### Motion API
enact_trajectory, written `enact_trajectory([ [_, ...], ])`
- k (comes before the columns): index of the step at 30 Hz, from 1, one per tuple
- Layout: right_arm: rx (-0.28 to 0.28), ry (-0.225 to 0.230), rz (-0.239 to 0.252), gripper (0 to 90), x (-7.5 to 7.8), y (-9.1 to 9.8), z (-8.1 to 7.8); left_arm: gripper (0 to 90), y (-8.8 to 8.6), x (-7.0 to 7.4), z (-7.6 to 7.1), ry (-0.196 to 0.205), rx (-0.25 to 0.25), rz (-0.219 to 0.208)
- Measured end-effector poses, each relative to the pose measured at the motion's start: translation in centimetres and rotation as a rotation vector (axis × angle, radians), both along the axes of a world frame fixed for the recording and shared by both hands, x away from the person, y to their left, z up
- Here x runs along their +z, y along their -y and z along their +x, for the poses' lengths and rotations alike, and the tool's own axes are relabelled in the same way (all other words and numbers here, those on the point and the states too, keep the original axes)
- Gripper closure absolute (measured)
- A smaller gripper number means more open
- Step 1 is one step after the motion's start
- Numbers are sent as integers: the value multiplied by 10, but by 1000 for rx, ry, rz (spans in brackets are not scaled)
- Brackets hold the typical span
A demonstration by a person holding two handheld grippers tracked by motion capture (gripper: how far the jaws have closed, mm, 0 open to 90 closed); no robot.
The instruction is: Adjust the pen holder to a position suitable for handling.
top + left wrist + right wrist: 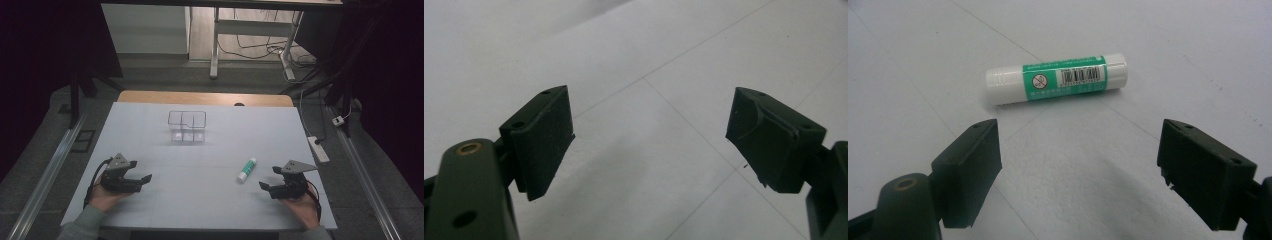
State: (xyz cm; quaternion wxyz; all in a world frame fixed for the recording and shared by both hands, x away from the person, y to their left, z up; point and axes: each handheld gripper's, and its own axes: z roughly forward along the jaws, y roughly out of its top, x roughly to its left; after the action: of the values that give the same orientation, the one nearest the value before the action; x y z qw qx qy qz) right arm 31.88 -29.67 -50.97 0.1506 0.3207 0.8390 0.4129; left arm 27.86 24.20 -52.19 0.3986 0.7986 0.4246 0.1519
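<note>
Both tongs [144, 171] [268, 179] gape empty; glue stick [246, 170] lies near the right one, clear box [187, 126] well beyond.

The small print on the glue stick [1057, 78] label is unreadable.

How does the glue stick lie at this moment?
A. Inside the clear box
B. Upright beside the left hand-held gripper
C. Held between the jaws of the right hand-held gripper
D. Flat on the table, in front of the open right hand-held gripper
D: the glue stick lies flat on the table, ahead of the right hand-held gripper, whose jaws stand wide apart without touching it.
</note>
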Motion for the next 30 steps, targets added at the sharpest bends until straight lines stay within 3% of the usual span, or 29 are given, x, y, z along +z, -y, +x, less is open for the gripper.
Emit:
enact_trajectory([
  [10, -9, -3, 5, 172, 0, 0, 1, 203, 8, 8, 20, -24, -28, 16],
  [30, -12, -12, -10, 175, -3, 0, 2, 269, 24, 16, 61, 3, -34, 27],
])
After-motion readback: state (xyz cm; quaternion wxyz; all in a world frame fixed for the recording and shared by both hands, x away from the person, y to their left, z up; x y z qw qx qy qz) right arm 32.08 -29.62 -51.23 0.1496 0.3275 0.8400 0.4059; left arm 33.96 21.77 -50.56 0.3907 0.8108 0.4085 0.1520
